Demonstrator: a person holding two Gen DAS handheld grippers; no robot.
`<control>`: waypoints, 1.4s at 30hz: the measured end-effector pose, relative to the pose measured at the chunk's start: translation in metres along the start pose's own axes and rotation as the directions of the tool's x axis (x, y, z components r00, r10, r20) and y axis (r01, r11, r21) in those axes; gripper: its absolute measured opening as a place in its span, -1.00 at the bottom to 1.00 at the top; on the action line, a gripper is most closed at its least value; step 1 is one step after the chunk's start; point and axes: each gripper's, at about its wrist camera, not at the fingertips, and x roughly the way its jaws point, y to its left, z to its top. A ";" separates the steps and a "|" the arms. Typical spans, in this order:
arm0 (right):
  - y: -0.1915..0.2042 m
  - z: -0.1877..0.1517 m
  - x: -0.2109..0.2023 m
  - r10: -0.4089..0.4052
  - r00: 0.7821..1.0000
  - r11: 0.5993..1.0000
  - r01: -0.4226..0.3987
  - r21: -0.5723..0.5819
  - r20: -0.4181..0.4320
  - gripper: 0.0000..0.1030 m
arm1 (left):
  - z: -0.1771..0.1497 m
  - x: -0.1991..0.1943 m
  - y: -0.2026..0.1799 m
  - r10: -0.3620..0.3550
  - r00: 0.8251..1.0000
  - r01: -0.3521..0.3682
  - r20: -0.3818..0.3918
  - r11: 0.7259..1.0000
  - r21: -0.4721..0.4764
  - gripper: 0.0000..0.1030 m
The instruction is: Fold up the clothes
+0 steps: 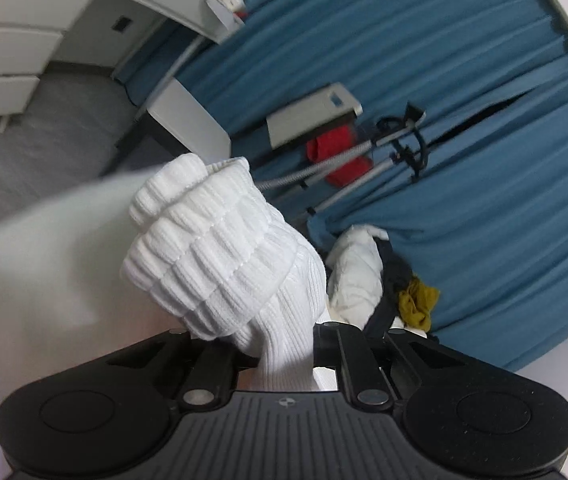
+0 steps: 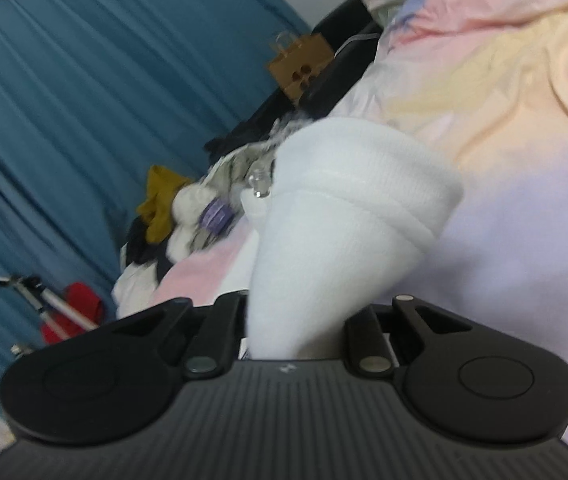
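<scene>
A white ribbed knit garment [image 1: 220,256] fills the middle of the left wrist view, its thick cuff bunched up. My left gripper [image 1: 284,364] is shut on it; the knit runs down between the jaws and hides the fingertips. In the right wrist view my right gripper [image 2: 296,336] is shut on a white knit piece with a folded hem [image 2: 348,204], which covers its fingertips too. Both pieces are lifted off the pastel bedsheet [image 2: 504,128]. I cannot tell whether they are one garment.
A heap of clothes, white, dark and mustard [image 1: 400,292], lies by the blue curtain [image 1: 464,60]; it also shows in the right wrist view [image 2: 172,216]. A tripod with a red cloth [image 1: 348,156] stands by the curtain. A brown paper bag [image 2: 304,64] sits farther back.
</scene>
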 end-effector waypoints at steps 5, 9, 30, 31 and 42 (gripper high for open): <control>-0.004 -0.021 -0.053 0.032 0.998 0.999 -0.031 0.034 -0.055 -0.66 | 0.002 -0.063 0.034 0.079 0.996 -0.080 -0.031 0.997 -0.002 -0.75; -0.018 -0.026 -0.069 0.006 0.997 0.997 0.000 0.072 -0.083 -0.66 | -0.017 -0.088 0.069 0.110 0.988 -0.110 -0.107 0.994 0.009 -0.71; -0.079 -0.041 -0.063 -0.004 0.996 0.966 0.028 0.256 -0.090 -0.67 | -0.074 -0.178 0.092 0.282 0.943 -0.269 -0.174 0.958 0.098 0.73; -0.080 -0.041 -0.061 -0.003 0.996 0.968 0.026 0.248 -0.092 -0.67 | -0.071 -0.185 0.099 0.283 0.944 -0.274 -0.169 0.959 0.072 0.73; -0.078 -0.033 -0.056 0.010 0.998 0.977 0.004 0.211 -0.063 -0.67 | -0.080 -0.205 0.002 0.318 0.947 -0.316 0.050 0.894 0.317 0.73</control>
